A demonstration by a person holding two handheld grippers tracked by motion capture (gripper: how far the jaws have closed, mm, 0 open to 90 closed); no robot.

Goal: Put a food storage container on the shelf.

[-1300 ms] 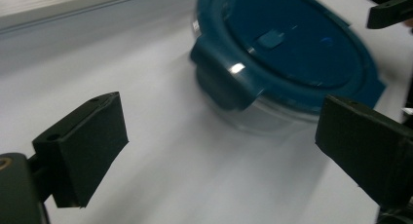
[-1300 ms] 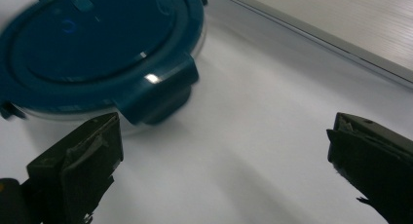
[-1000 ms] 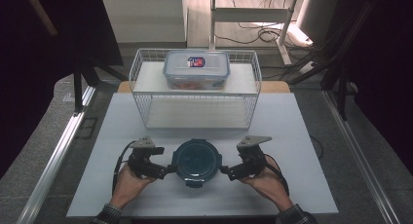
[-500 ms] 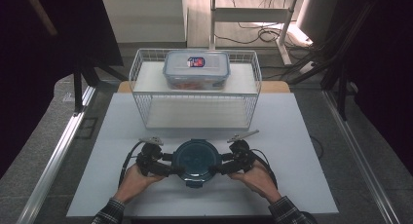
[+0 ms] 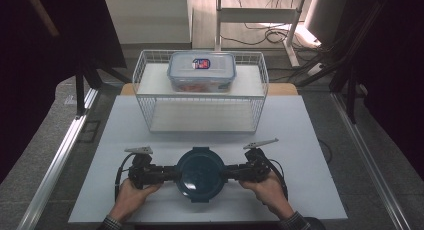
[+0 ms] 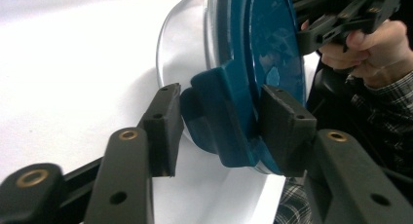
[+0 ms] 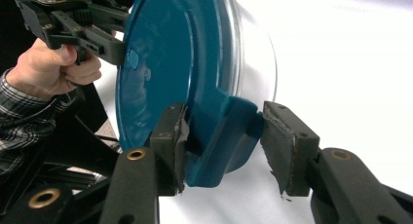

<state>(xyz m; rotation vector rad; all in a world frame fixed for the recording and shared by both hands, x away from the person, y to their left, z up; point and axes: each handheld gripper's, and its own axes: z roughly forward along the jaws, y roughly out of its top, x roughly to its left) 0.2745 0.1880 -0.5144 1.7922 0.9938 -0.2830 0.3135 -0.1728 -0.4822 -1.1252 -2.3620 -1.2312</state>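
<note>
A round clear container with a teal lid [image 5: 200, 167] lies on the white table near the front edge. My left gripper [image 5: 172, 174] reaches its left side and my right gripper [image 5: 227, 172] its right side, both lying level. In the left gripper view my left gripper [image 6: 221, 126] has its pads against the lid's teal side clip [image 6: 219, 136]. In the right gripper view my right gripper [image 7: 224, 141] holds the opposite clip [image 7: 229, 131] the same way. Both pairs of jaws have just been closing, each with a clip between them.
A white wire basket [image 5: 150, 97] stands behind the container in mid-table. On top of it sits a clear rectangular lidded box [image 5: 201, 70] with a label. The white tabletop [image 5: 310, 150] has free room on both sides. Dark floor and metal rails flank the table.
Both grippers have drawn in toward the container and their jaws have narrowed from wide open onto the lid's side clips. The container has stayed in place.
</note>
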